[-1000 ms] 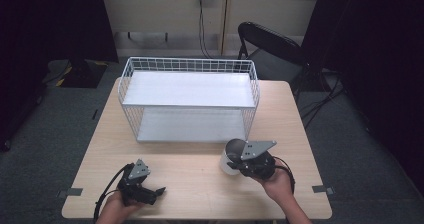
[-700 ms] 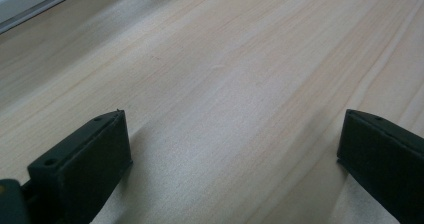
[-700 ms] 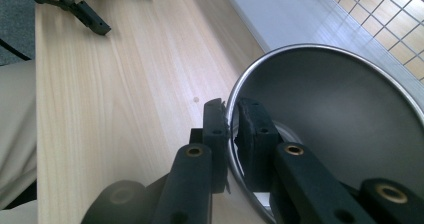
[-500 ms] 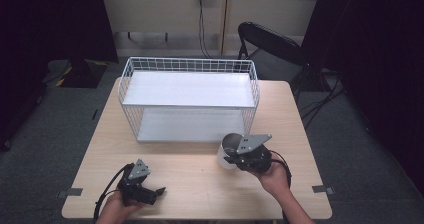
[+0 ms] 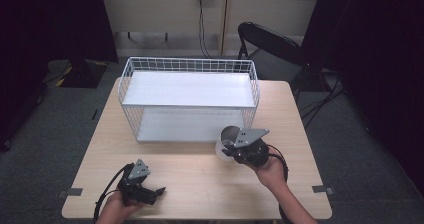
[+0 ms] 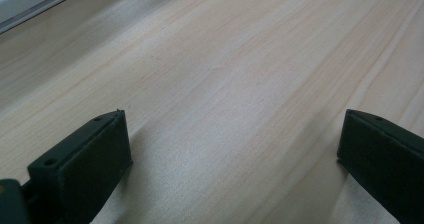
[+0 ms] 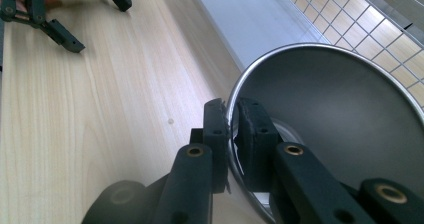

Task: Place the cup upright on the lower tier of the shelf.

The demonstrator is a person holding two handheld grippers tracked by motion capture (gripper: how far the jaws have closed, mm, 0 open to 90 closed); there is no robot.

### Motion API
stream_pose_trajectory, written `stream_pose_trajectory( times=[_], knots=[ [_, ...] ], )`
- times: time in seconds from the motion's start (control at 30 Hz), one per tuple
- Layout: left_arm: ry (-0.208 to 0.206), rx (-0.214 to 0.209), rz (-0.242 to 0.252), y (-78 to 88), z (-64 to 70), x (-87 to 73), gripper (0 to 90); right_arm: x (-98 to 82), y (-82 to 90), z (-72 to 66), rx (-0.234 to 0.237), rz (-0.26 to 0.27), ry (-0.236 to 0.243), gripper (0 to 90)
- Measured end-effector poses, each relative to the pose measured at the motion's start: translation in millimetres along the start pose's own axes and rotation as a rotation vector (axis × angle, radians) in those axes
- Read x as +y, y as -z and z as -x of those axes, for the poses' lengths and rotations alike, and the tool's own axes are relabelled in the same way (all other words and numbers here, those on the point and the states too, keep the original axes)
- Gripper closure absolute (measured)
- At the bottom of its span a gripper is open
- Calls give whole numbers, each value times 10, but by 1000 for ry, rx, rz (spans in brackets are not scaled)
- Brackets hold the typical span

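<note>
Currently: right claw clamped on rim of metal cup, raised near surface right edge, before wire rack. Left claw spread wide, empty, at front-left corner. Likely remaining: placing cup on rack shelf.

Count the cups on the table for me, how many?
1. A metal cup sits in front of the wire shelf rack, its rim pinched by the right gripper. The rack's lower shelf looks bare, though partly hidden.
</note>
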State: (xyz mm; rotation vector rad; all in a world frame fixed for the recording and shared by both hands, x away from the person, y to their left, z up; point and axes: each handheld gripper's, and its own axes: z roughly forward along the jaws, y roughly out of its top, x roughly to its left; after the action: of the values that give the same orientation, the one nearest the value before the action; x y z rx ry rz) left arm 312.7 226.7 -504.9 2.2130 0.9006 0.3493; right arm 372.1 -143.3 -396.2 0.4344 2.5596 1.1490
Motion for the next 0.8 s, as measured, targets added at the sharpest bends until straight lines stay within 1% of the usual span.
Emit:
stream_pose_trajectory(
  times=[0.4, 0.5, 0.63, 0.8],
  knots=[
    [0, -1, 0, 0, -1, 0, 0, 62, -75, 40, -5, -3, 10, 829],
    [0, -1, 0, 0, 0, 0, 0, 79, -88, 58, -12, -5, 15, 829],
    [0, -1, 0, 0, 0, 0, 0, 99, -99, 84, -19, 1, 8, 830],
    [0, -1, 0, 0, 0, 0, 0, 124, -138, 104, -28, 1, 20, 830]
  ],
)
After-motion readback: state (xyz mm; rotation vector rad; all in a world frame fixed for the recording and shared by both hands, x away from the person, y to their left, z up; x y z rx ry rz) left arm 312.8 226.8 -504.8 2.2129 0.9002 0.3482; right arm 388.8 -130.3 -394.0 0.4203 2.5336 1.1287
